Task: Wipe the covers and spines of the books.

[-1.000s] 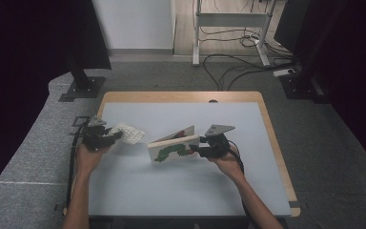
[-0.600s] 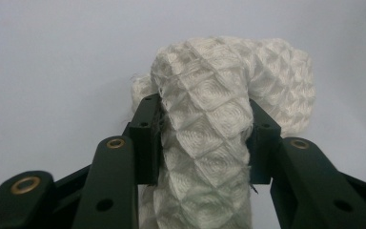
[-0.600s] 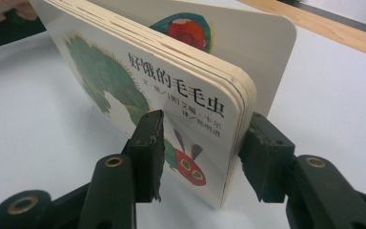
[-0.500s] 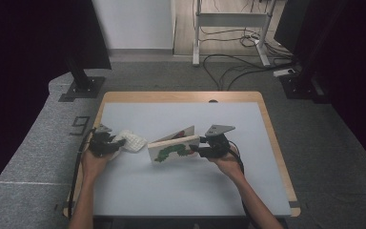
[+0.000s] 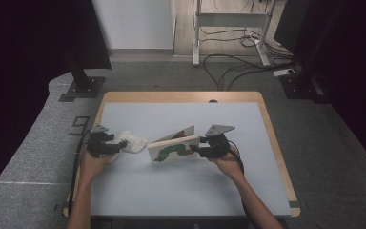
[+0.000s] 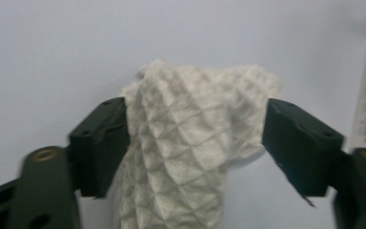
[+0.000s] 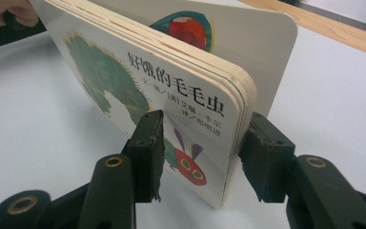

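Desk (image 5: 181, 191) surface, pale blue-grey with a wooden rim, carries two things near its middle. Standing on its lower edge there is a thick cardboard picture book with a green caterpillar on its white cover (image 5: 174, 148); its long axis runs from the desk's left toward the right gripper (image 5: 201, 149), and its back cover is splayed open behind it. That gripper clamps the book's right end, one jaw on the front cover and one behind the block of pages, as the right gripper view shows (image 7: 200, 143). Just left of the book lies a crumpled white waffle-textured cloth (image 5: 129, 141). The left gripper (image 5: 115, 148) has its jaws spread wide on either side of the cloth (image 6: 195, 143); one jaw touches it. The cloth's lower part is cut off at the bottom of the left gripper view.
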Demonstrator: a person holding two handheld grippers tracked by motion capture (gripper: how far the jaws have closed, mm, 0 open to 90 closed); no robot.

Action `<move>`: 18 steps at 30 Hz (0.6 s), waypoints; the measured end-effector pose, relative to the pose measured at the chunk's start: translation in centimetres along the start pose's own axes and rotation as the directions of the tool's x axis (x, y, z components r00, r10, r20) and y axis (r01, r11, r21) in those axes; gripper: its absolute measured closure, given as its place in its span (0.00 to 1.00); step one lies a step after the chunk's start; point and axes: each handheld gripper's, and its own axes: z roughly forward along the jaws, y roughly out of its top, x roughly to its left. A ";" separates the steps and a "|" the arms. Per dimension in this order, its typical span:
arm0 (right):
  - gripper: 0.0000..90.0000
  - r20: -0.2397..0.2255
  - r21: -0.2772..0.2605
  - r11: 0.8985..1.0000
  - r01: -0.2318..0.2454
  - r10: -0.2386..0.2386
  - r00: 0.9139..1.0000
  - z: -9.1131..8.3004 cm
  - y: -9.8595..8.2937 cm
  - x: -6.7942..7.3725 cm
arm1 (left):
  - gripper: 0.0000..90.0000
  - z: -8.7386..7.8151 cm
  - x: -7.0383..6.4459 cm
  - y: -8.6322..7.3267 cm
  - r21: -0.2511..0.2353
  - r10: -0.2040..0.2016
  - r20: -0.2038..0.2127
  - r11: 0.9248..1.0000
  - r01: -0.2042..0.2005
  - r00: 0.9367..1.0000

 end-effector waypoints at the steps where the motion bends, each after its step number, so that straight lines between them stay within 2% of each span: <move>1: 0.58 0.000 0.000 1.000 -0.001 0.001 1.000 0.0 0.0 0.0 | 0.21 -0.3 -0.1 0.2 -0.007 0.002 0.003 1.000 -0.002 1.000; 2: 0.58 0.000 0.000 1.000 -0.001 0.001 1.000 0.0 0.0 0.0 | 0.20 -0.6 -0.4 0.4 -0.010 0.003 0.002 1.000 -0.003 1.000; 6: 0.57 -0.001 0.000 1.000 -0.002 0.002 1.000 0.1 0.0 0.0 | 0.19 -1.8 -1.6 1.1 -0.011 0.052 0.020 0.999 -0.052 0.998; 9: 0.57 0.002 0.001 1.000 -0.001 0.001 1.000 0.1 0.0 0.0 | 0.23 -2.5 -2.5 1.3 -0.039 0.062 0.080 0.997 -0.059 0.995; 15: 0.57 -0.003 0.003 1.000 0.000 0.000 1.000 0.1 0.0 0.0 | 0.25 -3.2 -4.4 1.5 -0.045 0.114 0.163 0.993 -0.108 0.980; 18: 0.57 -0.003 0.003 1.000 -0.002 0.002 1.000 0.1 0.0 0.0 | 0.26 -3.3 -5.5 1.5 -0.044 0.147 0.200 0.989 -0.141 0.969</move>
